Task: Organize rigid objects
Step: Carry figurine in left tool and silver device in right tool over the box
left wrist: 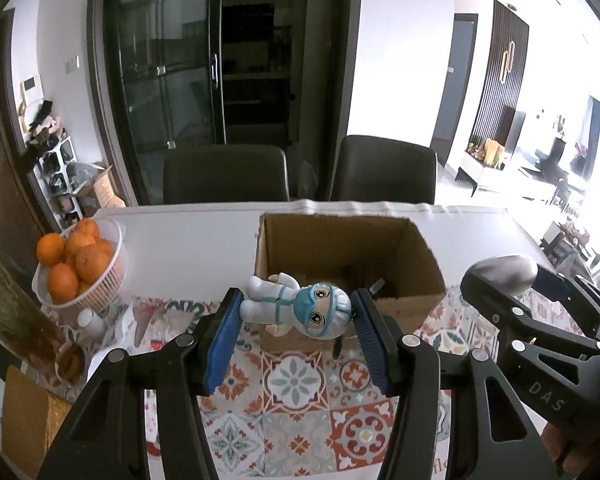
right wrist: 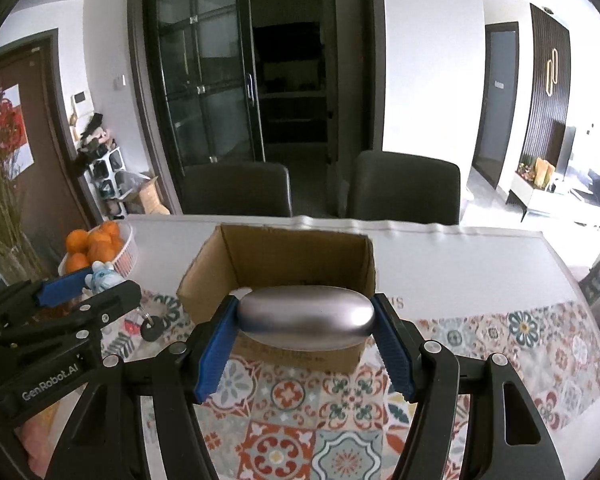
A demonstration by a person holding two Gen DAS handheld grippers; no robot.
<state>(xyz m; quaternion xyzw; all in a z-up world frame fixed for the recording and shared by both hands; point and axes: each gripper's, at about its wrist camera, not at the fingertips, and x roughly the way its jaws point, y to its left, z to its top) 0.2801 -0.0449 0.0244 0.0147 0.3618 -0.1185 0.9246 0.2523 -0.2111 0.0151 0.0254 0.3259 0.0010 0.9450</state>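
The left claw (left wrist: 298,312) pinched a doll (left wrist: 296,306) and the right claw (right wrist: 305,318) a silver case (right wrist: 305,317), both poised above the box (left wrist: 340,240), apparently for packing.

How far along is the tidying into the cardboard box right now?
Done: hard to say; the box looks nearly empty, its floor dim. In hand: the left gripper holds a figurine, the right gripper a silver case, both before the box. Left: dropping both in, plus a key on the tablecloth.
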